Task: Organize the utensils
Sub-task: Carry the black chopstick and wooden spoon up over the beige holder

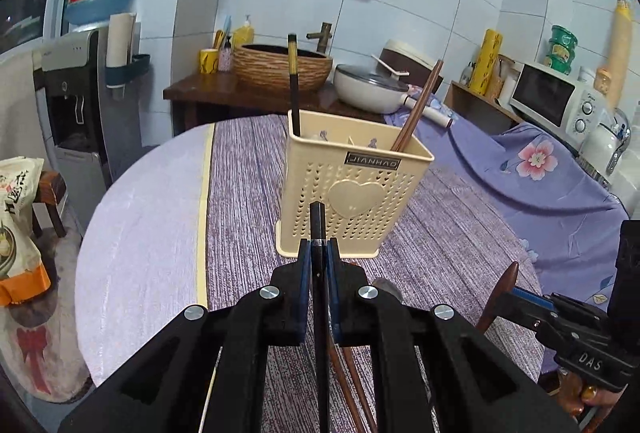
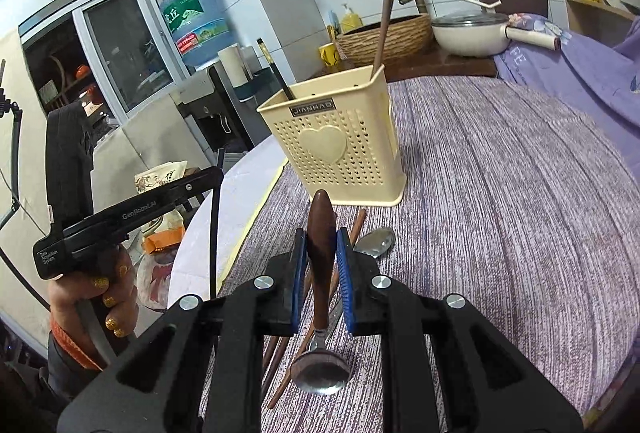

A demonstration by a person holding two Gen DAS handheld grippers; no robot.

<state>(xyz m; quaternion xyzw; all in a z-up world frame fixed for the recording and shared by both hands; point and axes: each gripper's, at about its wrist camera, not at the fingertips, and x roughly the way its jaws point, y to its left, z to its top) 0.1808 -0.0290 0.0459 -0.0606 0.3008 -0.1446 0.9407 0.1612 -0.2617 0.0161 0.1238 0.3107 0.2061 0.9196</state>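
A cream perforated utensil holder (image 1: 352, 189) with a heart on its front stands on the purple table; it also shows in the right wrist view (image 2: 340, 145). A black chopstick (image 1: 294, 89) and a brown chopstick (image 1: 420, 101) stand inside it. My left gripper (image 1: 319, 247) is shut on a black chopstick (image 1: 319, 229), held in front of the holder. My right gripper (image 2: 321, 245) is shut on a wooden-handled spoon (image 2: 320, 233), bowl (image 2: 321, 377) hanging down above the table. Brown chopsticks (image 2: 356, 227) and a metal spoon (image 2: 376, 243) lie on the table below.
The round table carries a purple striped cloth (image 2: 500, 213) with a pale lilac edge (image 1: 140, 233). Behind stand a dark counter with a woven basin (image 1: 280, 67), a white lidded pan (image 1: 372, 85), a microwave (image 1: 556, 101) and a water dispenser (image 1: 76, 93).
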